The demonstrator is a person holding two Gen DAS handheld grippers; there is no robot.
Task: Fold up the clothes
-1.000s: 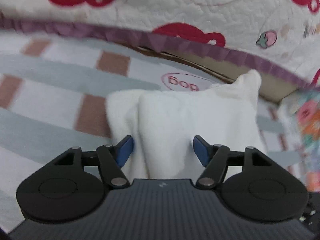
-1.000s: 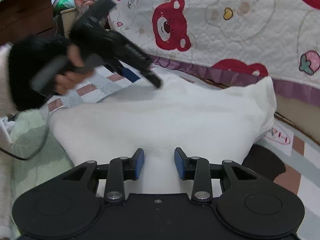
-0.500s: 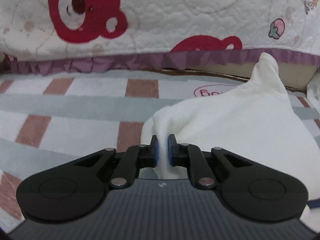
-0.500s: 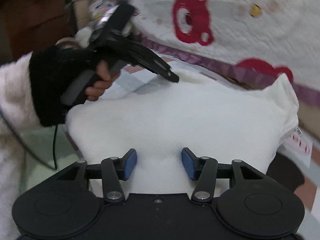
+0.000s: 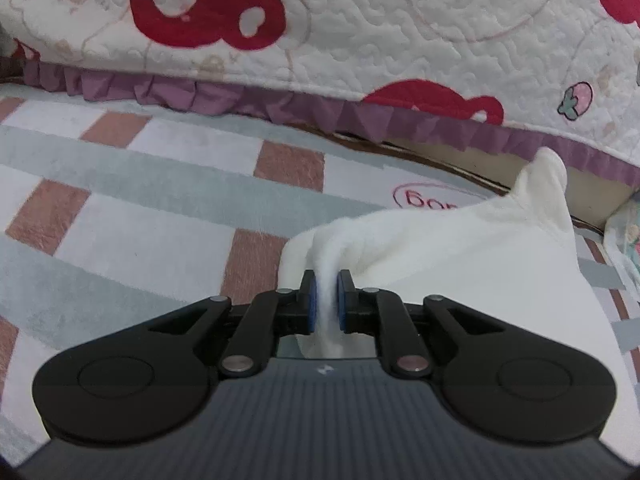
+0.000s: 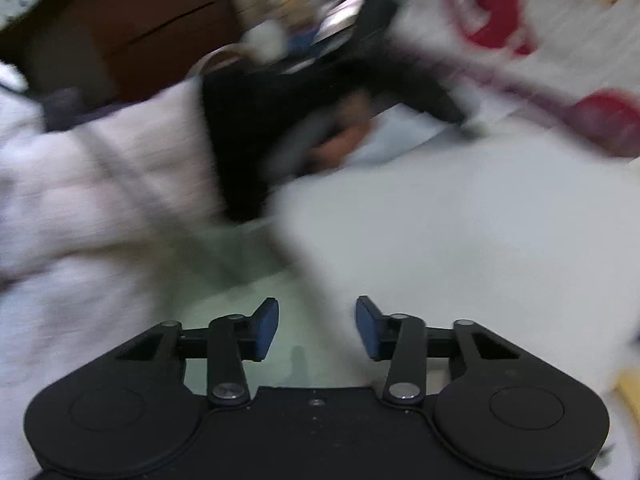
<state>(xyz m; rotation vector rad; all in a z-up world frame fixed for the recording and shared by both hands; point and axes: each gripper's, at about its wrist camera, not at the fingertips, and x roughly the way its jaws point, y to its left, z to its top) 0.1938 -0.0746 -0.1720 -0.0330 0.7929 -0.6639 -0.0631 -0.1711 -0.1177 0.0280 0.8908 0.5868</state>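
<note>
1. The left gripper (image 5: 325, 294) was closed on a bunched edge of the white garment (image 5: 460, 264); the fleecy cloth was squeezed between the two blue pads (image 5: 311, 300) and stood up as a small ridge just in front of them.
2. The white garment lay on a checked blanket (image 5: 132, 216) with grey, white and brown squares. From the held edge the garment spread to the right, and one corner of it rose to a point at the far right side.
3. Behind the blanket hung a quilted cover (image 5: 360, 32) with red bears and a purple frill along its lower edge (a small strawberry was printed near the right side).
4. On the blanket, just behind the garment, a pink oval print with letters (image 5: 424, 200) was partly hidden by the cloth.
5. The right gripper (image 6: 317, 326) had its jaws apart and they were closing. Nothing was pressed between the pads (image 6: 266, 328); below the gap there was a pale green cloth (image 6: 240, 256) on the left and the edge of the white garment (image 6: 480, 216) on the right.
6. The right wrist view was strongly blurred. In it the person's hand (image 6: 340, 140) held the black left gripper (image 6: 466, 124) at the far edge of the garment, and a white sleeve (image 6: 100, 184) with a black cuff filled the left side.
7. A brown wooden cabinet (image 6: 132, 32) stood at the upper left of that view.
</note>
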